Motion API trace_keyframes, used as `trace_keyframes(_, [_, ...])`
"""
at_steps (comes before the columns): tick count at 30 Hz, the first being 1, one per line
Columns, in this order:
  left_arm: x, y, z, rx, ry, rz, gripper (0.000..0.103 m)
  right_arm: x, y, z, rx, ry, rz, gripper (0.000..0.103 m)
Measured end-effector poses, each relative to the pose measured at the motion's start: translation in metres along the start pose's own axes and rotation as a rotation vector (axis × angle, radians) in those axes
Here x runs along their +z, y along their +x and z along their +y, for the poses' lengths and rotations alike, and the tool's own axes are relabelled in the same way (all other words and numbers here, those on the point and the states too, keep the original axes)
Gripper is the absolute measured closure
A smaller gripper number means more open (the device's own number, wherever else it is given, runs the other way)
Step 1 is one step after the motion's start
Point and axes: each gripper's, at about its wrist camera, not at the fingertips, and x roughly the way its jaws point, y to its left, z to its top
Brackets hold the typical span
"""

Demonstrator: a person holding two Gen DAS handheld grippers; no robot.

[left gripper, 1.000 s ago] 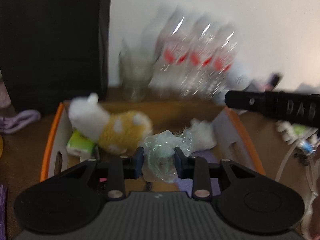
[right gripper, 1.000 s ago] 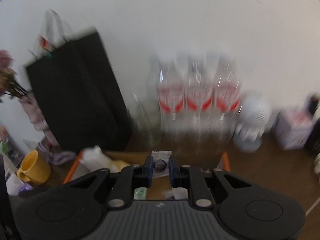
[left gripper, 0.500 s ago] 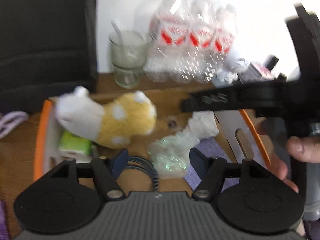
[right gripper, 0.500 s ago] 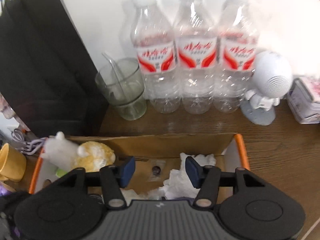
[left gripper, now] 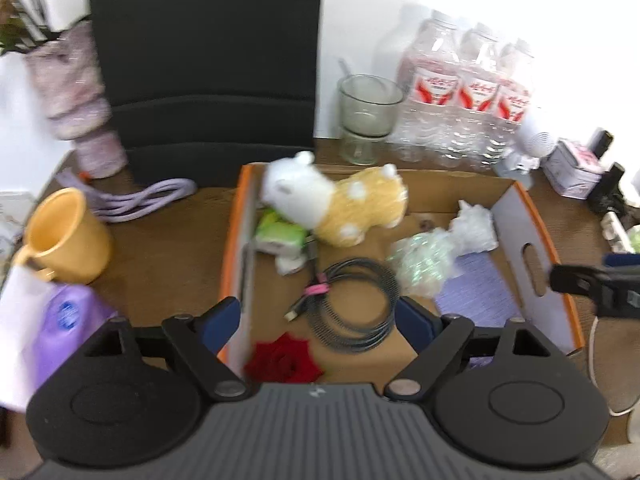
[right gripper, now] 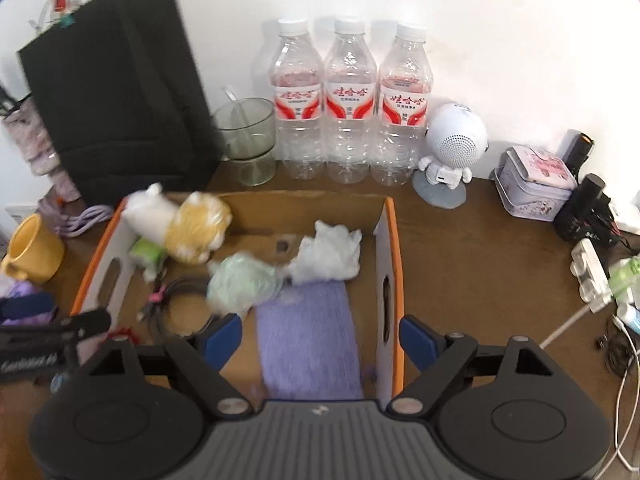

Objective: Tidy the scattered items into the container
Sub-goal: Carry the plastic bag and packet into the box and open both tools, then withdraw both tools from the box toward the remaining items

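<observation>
An orange-rimmed cardboard box (left gripper: 536, 216) (right gripper: 394, 232) sits on the wooden desk. Inside lie a yellow-and-white plush toy (left gripper: 340, 204) (right gripper: 188, 224), a green crumpled bag (left gripper: 420, 264) (right gripper: 240, 280), a white crumpled bag (left gripper: 474, 228) (right gripper: 328, 252), a coiled black cable (left gripper: 352, 304) (right gripper: 176, 308), a purple cloth (left gripper: 476, 296) (right gripper: 308, 340), a green packet (left gripper: 280, 236), a small dark round item (right gripper: 282, 246) and a red flower (left gripper: 284, 360). My left gripper (left gripper: 318, 322) is open and empty above the box's near edge. My right gripper (right gripper: 320, 338) is open and empty over the purple cloth.
Outside the box: a yellow mug (left gripper: 64, 236) (right gripper: 32, 248), a purple bottle (left gripper: 60, 320), a lilac cord (left gripper: 140, 200), a black bag (right gripper: 120, 92), a glass cup (right gripper: 248, 140), three water bottles (right gripper: 348, 100), a white robot speaker (right gripper: 452, 148), a tin (right gripper: 536, 184), and white cables (right gripper: 592, 276) at right.
Both grippers opened and pulled back and up from the box. The left let go of the green bag, the right let go of the small dark item; both now lie in the box.
</observation>
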Motion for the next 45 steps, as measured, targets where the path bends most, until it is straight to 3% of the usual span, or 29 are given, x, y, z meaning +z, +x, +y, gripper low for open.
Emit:
trace_keyframes(3, [-0.015,-0.024,0.000,0.039,-0.037,-0.076,0.015,-0.021,-0.026,0.005,0.010,-0.004,-0.065,0.017])
trace_keyframes(5, [-0.031,-0.047,-0.001,0.058,-0.061,-0.208,0.008,-0.037,-0.042,0.011,0.020,0.002,-0.142,0.017])
trace_keyframes(9, [-0.076,-0.079,-0.006,0.099,-0.027,-0.476,0.006,-0.082,-0.075,0.027,0.050,-0.019,-0.410,0.015])
trace_keyframes(11, [-0.092,-0.088,-0.007,0.090,-0.025,-0.537,0.006,-0.103,-0.082,0.035,0.063,-0.057,-0.519,0.014])
trace_keyframes(14, [-0.107,-0.097,-0.007,0.076,-0.041,-0.590,0.006,-0.121,-0.081,0.042,0.025,-0.076,-0.588,0.014])
trace_keyframes(18, [-0.118,-0.100,-0.008,0.080,-0.034,-0.624,0.006,-0.134,-0.078,0.043,0.052,-0.031,-0.597,0.014])
trace_keyframes(23, [-0.140,-0.112,-0.008,0.091,-0.023,-0.630,0.005,-0.164,-0.091,0.047,0.010,-0.023,-0.652,0.014])
trace_keyframes(26, [-0.189,-0.138,-0.004,0.090,-0.014,-0.656,0.000,-0.212,-0.108,0.047,0.015,0.003,-0.625,0.014])
trace_keyframes(29, [-0.256,-0.158,0.000,0.043,-0.019,-0.701,0.000,-0.285,-0.120,0.051,0.060,-0.018,-0.635,0.006])
trace_keyframes(34, [-0.335,-0.174,-0.012,0.049,0.033,-0.705,0.000,-0.374,-0.127,0.062,0.071,-0.012,-0.650,0.007])
trace_keyframes(37, [-0.369,-0.187,-0.011,0.026,0.028,-0.719,0.000,-0.411,-0.142,0.064,0.064,-0.040,-0.689,0.007])
trace_keyframes(40, [-0.395,-0.196,-0.007,0.029,0.049,-0.721,0.000,-0.434,-0.150,0.065,0.054,-0.052,-0.667,0.007])
trace_keyframes(45, [-0.413,-0.192,-0.002,0.024,0.036,-0.695,0.000,-0.455,-0.148,0.069,0.070,-0.072,-0.644,0.009])
